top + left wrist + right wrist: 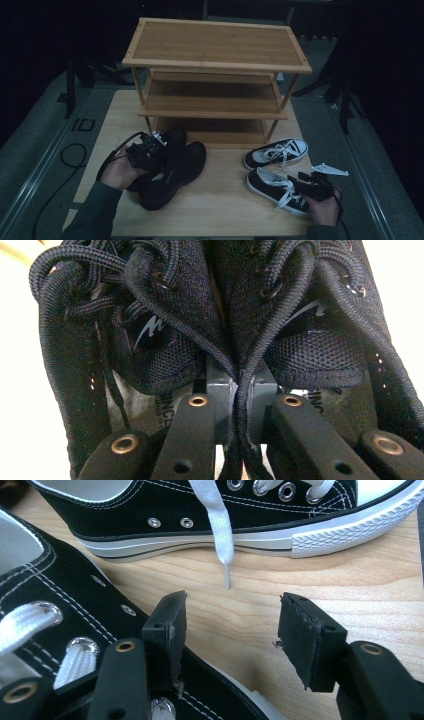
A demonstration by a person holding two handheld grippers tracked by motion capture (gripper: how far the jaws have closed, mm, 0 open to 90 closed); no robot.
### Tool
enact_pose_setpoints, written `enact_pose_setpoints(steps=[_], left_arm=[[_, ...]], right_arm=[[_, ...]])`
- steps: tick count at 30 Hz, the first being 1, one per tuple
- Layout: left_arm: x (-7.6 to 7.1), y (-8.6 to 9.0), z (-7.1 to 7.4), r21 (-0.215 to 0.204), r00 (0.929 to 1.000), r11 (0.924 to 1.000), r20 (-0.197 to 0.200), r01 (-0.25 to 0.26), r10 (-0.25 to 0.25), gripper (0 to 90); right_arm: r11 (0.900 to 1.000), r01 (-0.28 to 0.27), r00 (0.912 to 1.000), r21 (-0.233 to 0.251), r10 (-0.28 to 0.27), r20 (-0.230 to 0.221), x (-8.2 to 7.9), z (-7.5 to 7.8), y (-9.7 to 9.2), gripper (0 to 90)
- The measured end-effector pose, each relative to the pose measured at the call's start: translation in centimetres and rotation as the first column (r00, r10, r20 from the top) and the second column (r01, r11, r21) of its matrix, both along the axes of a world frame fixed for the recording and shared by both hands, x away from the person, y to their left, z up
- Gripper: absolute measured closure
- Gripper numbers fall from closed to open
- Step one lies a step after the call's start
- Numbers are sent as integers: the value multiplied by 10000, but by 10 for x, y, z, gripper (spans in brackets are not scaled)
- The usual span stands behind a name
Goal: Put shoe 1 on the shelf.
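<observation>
On the table (215, 200), seen from the high view, the black shoes (172, 172) are held together at their inner collars by the left gripper (150, 147); a thin pinch could let one slip. Along the left gripper view, both collars (235, 375) are clamped between nearly closed jaws. Beside the sneakers (60, 605), the right gripper (230, 625) is held low, open and empty.

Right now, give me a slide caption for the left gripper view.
Left gripper pinching the inner collars of two black mesh shoes together.
</observation>
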State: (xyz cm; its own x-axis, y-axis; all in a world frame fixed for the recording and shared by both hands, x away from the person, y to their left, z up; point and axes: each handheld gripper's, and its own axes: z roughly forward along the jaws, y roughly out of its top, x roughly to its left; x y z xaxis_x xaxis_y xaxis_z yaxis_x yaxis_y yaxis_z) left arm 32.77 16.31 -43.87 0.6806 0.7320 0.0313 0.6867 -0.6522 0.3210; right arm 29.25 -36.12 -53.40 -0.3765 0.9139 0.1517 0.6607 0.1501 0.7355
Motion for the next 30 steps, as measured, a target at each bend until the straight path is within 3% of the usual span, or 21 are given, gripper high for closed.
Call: enact_pose_setpoints(steps=[15,20,30], left_arm=[[30,-22,0,-278,9995,9992,153,-288,292,850],[41,-31,-4,-51,9991,9993,214,-364,365,850],[53,-48,-7,-40,9959,9971,492,-754,755,849]], right_arm=[[10000,-20,10000,18,20,0,0,0,0,445],[10000,-31,10000,20,31,-6,0,0,0,444],[10000,-41,10000,28,41,-13,0,0,0,444]])
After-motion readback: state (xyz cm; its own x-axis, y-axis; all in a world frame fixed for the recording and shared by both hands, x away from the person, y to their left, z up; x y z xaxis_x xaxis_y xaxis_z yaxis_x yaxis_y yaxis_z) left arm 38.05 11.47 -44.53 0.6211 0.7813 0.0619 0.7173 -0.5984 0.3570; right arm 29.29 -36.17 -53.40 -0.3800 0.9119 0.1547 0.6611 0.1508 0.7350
